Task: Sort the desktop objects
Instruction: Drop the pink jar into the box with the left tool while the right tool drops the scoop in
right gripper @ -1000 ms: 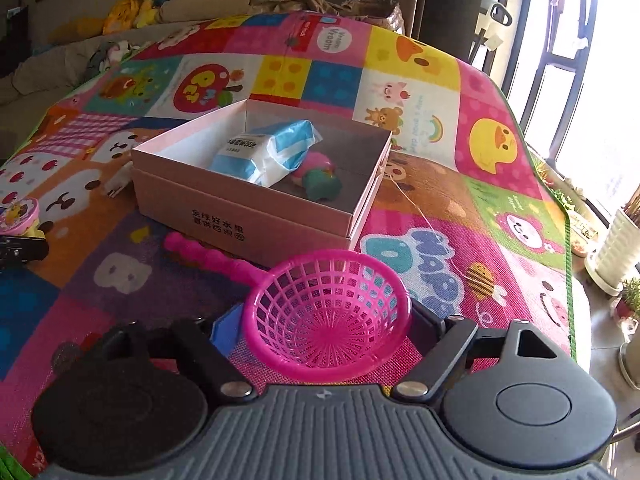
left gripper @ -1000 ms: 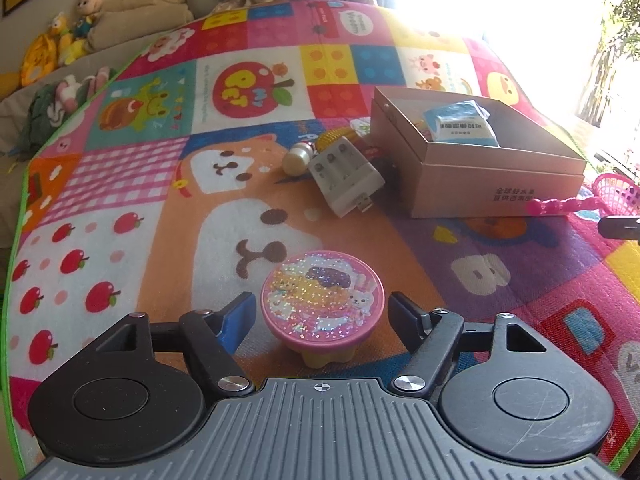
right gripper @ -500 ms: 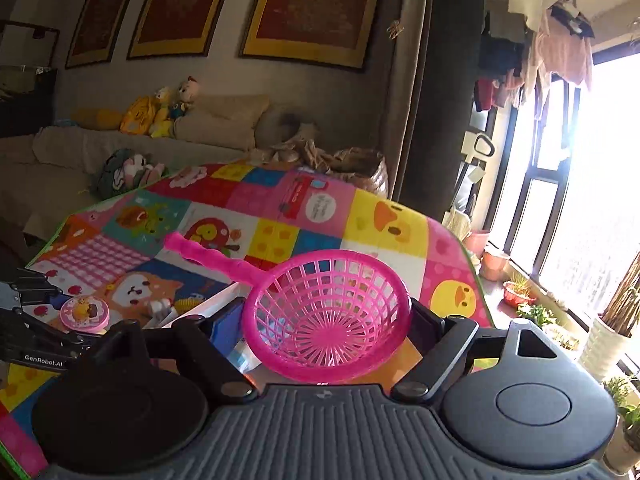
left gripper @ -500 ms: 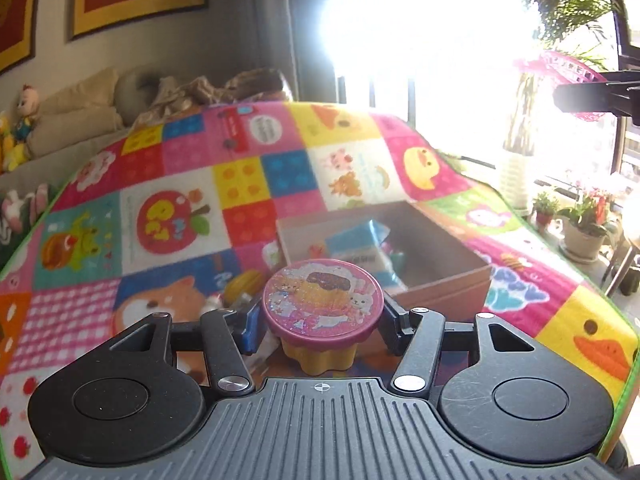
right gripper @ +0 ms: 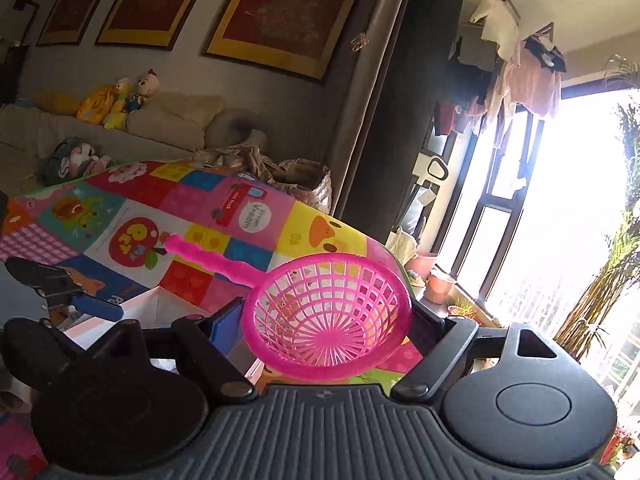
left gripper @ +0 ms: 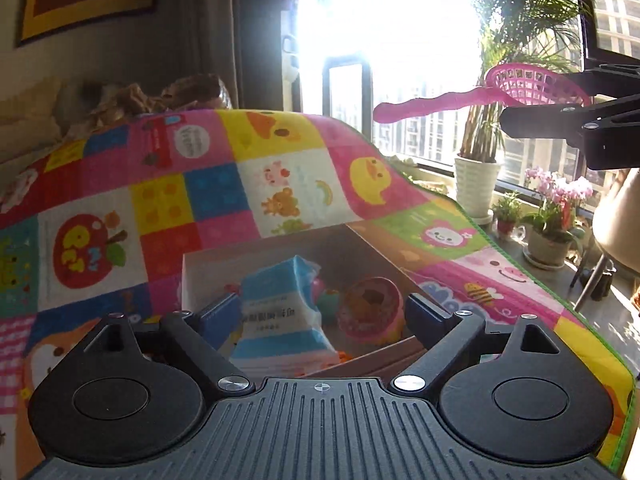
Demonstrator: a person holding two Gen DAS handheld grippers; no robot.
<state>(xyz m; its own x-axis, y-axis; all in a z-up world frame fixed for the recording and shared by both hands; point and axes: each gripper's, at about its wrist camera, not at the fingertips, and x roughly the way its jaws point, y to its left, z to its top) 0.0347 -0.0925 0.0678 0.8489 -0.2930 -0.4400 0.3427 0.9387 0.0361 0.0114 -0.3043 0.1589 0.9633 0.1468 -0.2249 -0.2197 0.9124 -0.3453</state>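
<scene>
One pink strainer (right gripper: pixel 328 316), one box (left gripper: pixel 208 272) holding one tissue pack (left gripper: pixel 280 312).

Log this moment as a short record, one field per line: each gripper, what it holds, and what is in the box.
left gripper: open, holding nothing, poised over the box
right gripper: shut on the pink strainer, held up in the air
box: open, sitting on the play mat
box contents: blue tissue pack, pink glitter case lying tilted, a small teal item partly hidden
strainer handle: points toward the left gripper's side
</scene>
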